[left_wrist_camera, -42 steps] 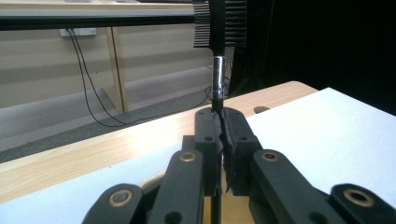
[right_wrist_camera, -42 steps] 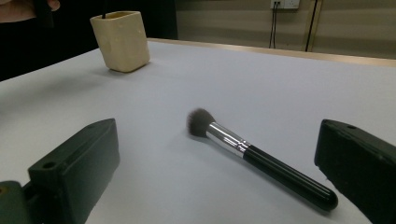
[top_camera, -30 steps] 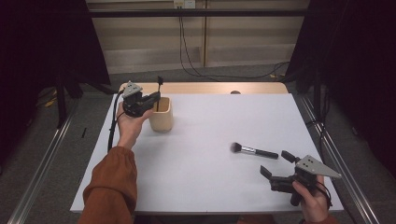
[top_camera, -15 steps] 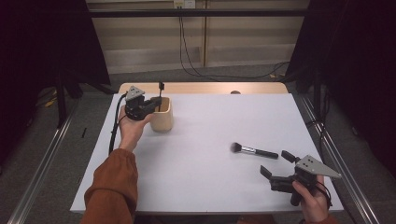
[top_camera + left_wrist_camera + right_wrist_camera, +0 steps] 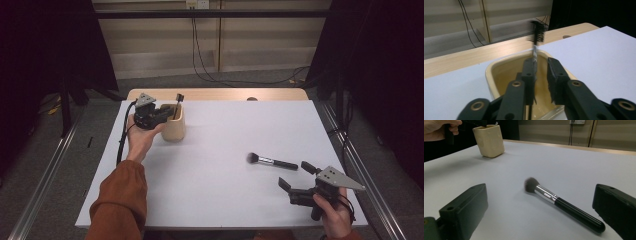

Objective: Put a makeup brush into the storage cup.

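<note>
The left claw (image 5: 540, 75) had just eased its jaws apart above the cream ceramic cup (image 5: 173, 129), leaving the small black-bristled brush (image 5: 535, 37) standing in it, while the right claw (image 5: 540, 217) waited wide open around the black-handled powder brush (image 5: 559, 201), well apart from the cup on the white counter (image 5: 225, 195).

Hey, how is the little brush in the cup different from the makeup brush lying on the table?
The small brush stands upright in the beige cup, while the makeup brush lies flat on the white table. The small brush has short comb-like black bristles on a thin stem; the makeup brush has a soft rounded tuft, a silver collar and a thick black handle. Both have dark bristles.
</note>
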`<state>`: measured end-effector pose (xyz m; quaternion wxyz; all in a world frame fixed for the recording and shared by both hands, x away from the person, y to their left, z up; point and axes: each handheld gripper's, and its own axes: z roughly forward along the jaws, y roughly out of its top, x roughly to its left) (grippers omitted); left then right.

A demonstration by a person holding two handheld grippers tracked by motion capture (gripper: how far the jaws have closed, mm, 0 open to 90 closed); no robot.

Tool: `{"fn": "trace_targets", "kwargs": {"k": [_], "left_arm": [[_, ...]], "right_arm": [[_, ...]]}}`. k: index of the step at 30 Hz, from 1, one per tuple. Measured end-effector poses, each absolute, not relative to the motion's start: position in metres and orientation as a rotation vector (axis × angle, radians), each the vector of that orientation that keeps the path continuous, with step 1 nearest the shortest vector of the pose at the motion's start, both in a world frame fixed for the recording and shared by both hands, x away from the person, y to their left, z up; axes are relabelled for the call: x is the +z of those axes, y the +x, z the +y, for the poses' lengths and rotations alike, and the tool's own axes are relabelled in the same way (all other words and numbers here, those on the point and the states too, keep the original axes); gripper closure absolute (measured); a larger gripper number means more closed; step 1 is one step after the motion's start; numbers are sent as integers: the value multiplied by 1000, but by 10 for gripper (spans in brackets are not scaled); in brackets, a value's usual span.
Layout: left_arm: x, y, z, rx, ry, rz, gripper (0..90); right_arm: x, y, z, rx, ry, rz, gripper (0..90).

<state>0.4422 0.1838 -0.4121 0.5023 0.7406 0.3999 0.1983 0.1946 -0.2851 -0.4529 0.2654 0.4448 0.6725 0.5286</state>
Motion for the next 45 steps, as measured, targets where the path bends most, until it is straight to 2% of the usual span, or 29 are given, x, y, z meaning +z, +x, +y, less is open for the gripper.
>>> {"fn": "trace_targets", "kwargs": {"k": [5,14,25,32,45], "left_arm": [[-411,439,188,465,1772,953,663],[-408,427,192,460,1717,951,349],[-402,414,199,437,1698,961,94],[-398,396,199,432,1730,892,33],[-402,367,203,491,1748,877,28]], "right_arm": [[-453,194,-285,1431,1199,1813,0],[-453,195,-285,1427,1194,1816,0],[-452,195,-285,1429,1203,1813,0],[-452,195,-285,1428,1203,1814,0],[-452,195,-285,1427,1201,1811,0]]}}
